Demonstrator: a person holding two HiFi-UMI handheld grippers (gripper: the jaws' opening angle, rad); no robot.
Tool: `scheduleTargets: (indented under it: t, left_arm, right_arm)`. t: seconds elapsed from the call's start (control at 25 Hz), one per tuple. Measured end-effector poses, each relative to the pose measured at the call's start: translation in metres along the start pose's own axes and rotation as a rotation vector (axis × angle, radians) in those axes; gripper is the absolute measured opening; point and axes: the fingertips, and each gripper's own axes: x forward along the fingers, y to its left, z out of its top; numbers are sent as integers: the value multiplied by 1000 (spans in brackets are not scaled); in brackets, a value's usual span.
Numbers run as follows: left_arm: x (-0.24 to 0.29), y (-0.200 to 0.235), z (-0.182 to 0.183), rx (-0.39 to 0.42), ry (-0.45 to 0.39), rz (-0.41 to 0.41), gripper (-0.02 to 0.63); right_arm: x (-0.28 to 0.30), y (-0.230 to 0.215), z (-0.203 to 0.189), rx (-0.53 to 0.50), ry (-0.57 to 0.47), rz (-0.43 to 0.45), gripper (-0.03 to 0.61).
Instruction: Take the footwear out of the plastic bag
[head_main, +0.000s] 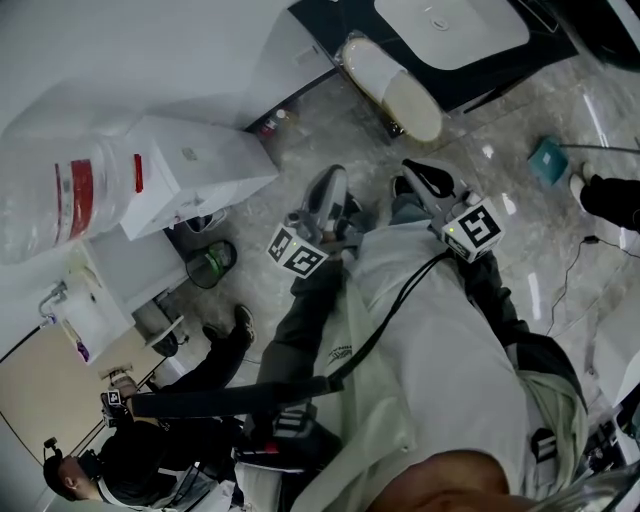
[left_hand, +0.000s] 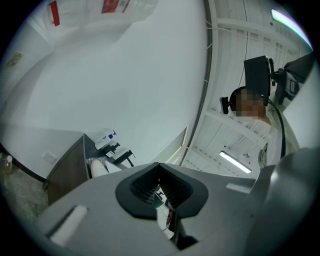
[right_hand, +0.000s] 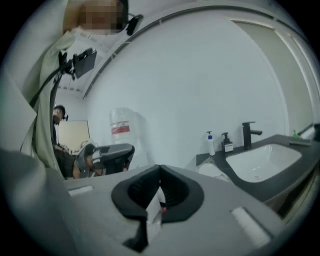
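A pale shoe in a clear plastic bag (head_main: 392, 87) lies on the end of the dark counter, left of the sink; the right gripper view shows the bagged shoe (right_hand: 214, 170) beside the basin. In the head view both grippers are held close to my body, well short of the bag. My left gripper (head_main: 329, 186) is shut with nothing in it, and its jaws (left_hand: 159, 166) point up at a bare white wall. My right gripper (head_main: 420, 172) is also shut and empty, with its closed jaws (right_hand: 160, 168) aimed towards the wall and the counter.
A white sink (head_main: 450, 25) sits in the dark counter with a black faucet (right_hand: 248, 134) and soap bottles (right_hand: 210, 143). A clear container with a red label (head_main: 82, 190) is at the left beside a white cabinet (head_main: 195, 172). Another person (head_main: 150, 445) sits lower left. The floor is marble (head_main: 500, 120).
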Motion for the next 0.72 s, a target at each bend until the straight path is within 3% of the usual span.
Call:
scheduleTargets:
  t: [0.08, 0.16, 0.4, 0.56, 0.72]
  left_arm:
    - [-1, 0, 1, 0, -3, 2, -17]
    - [-2, 0, 1, 1, -2, 0, -17]
    - [-3, 0, 0, -3, -7, 8, -16]
    - [-6, 1, 0, -5, -14, 14, -16]
    - [-10, 2, 3, -3, -26, 27, -17]
  right_arm:
    - [-7, -7, 8, 31, -72, 13, 2]
    - [-14, -15, 19, -28, -104, -4, 2]
    - [-17, -55, 19, -247, 103, -199, 2]
    - [-13, -68, 15, -257, 173, -146, 2]
    - [-13, -72, 22, -323, 167, -136, 2]
